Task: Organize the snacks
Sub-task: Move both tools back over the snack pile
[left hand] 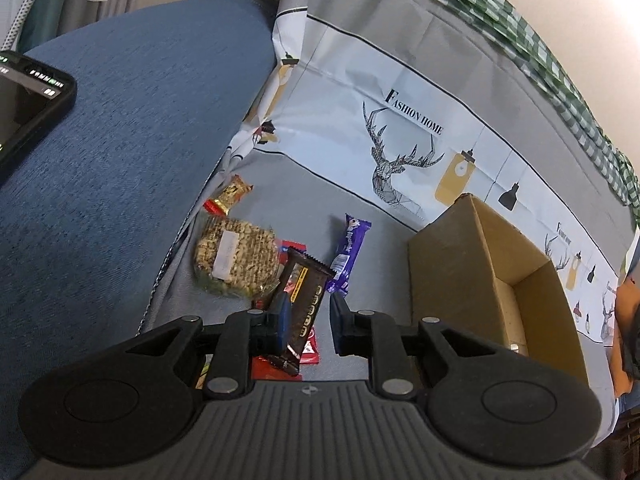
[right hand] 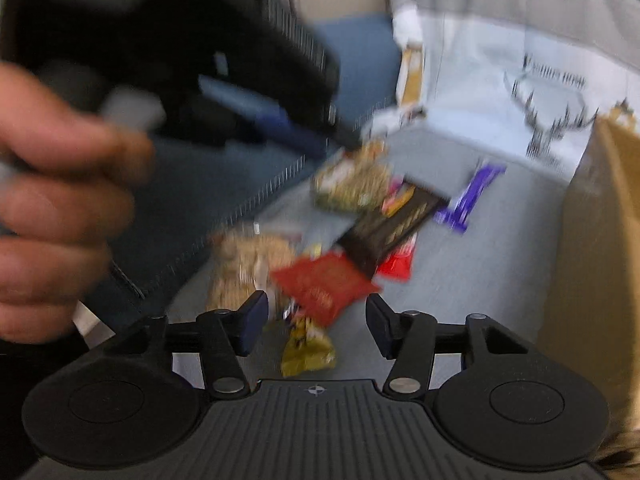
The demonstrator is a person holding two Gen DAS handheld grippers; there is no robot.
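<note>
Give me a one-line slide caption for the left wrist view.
Left gripper lifts a dark brown chocolate bar from the snack pile, beside an open cardboard box.

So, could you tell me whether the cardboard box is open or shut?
Open. The cardboard box has no flaps over its top, and the left wrist view looks straight onto its inner walls and floor.

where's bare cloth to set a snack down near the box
Bare grey cloth lies between the purple bar and the cardboard box, and behind the snacks toward the deer print. It is crowded beside the blue cushion, where the dark chocolate bar, nut brittle pack and red wrappers overlap.
</note>
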